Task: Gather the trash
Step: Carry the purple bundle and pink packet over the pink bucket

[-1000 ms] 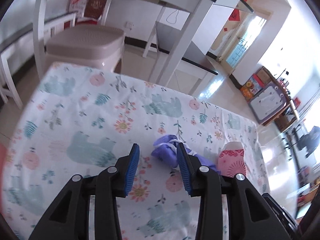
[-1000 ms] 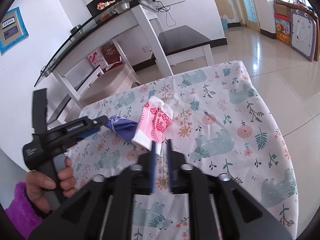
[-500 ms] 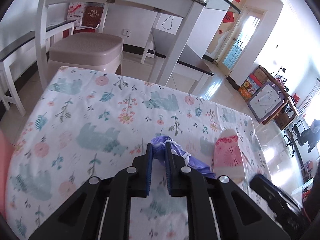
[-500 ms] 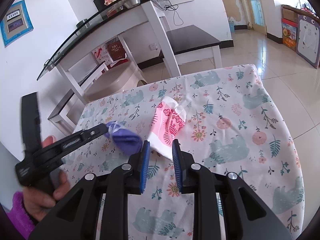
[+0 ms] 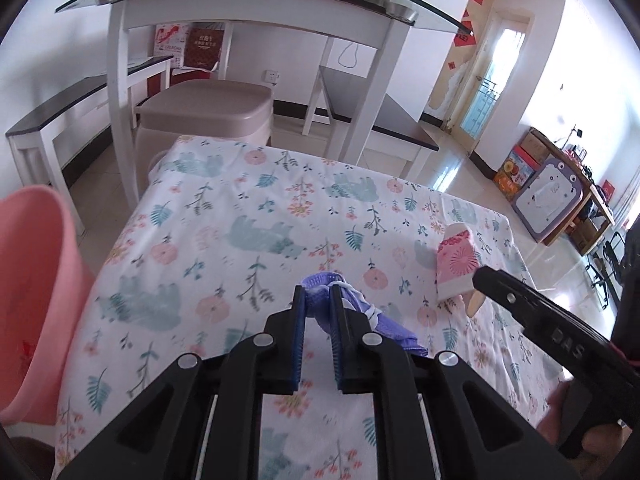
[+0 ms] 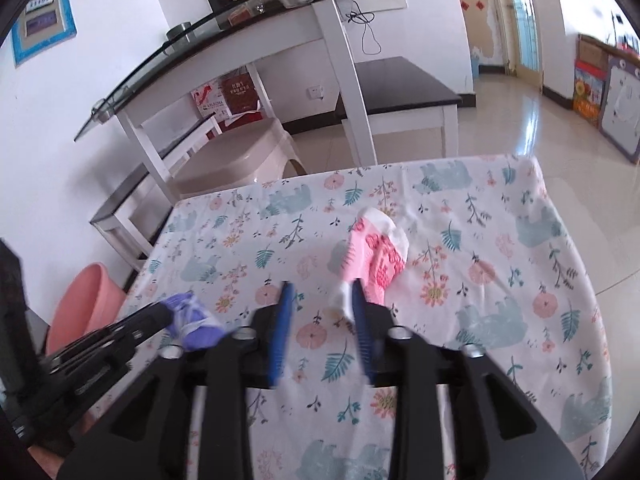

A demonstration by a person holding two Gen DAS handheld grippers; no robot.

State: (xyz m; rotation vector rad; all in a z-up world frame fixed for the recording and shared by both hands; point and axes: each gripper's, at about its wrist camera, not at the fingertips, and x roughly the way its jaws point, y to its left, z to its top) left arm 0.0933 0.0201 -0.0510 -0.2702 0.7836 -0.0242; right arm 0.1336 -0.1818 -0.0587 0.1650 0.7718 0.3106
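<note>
Between the left claw's (image 5: 317,294) pinching pads, purple bag (image 5: 320,288) lengthwise toward camera.

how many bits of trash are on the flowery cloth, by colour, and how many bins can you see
purple wad, pinched in the left tongs: 1
pink and white wrapper, lying on the cloth: 1
pink bin beside the table: 1
total: 3
</note>
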